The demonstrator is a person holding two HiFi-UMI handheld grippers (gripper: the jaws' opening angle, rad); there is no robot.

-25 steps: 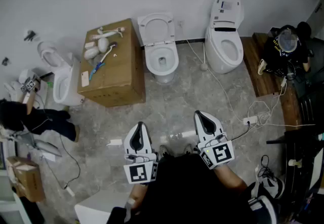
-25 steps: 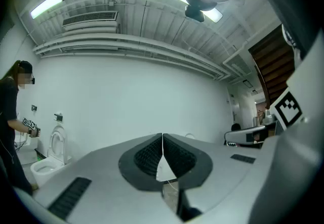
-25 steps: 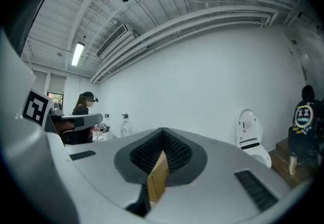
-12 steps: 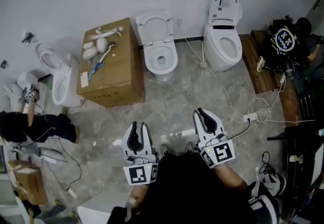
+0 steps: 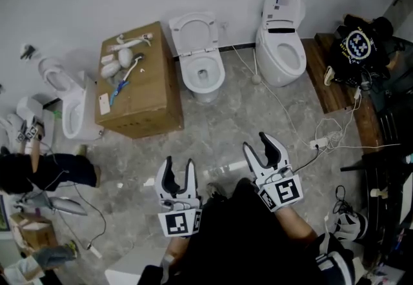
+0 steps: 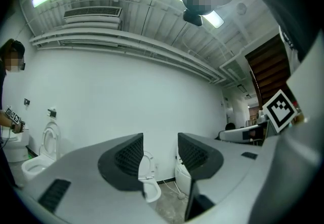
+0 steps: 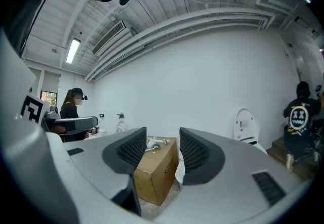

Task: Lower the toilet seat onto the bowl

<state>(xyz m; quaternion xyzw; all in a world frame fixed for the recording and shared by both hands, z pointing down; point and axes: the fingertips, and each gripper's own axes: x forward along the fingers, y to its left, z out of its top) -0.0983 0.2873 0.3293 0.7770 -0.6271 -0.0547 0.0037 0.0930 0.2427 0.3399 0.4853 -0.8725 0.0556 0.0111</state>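
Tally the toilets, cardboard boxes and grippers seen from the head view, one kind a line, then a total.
Toilets: 3 (left toilet, middle toilet, right toilet)
Cardboard boxes: 2 (big box, small box at lower left)
Grippers: 2 (left gripper, right gripper; jaws have just been opening, nothing between them)
Total: 7

The left gripper [image 5: 179, 167] and the right gripper [image 5: 257, 144] are held out level, side by side, in front of the body. Both pairs of jaws have just been opened and are now spread wide, with nothing gripped between either pair.
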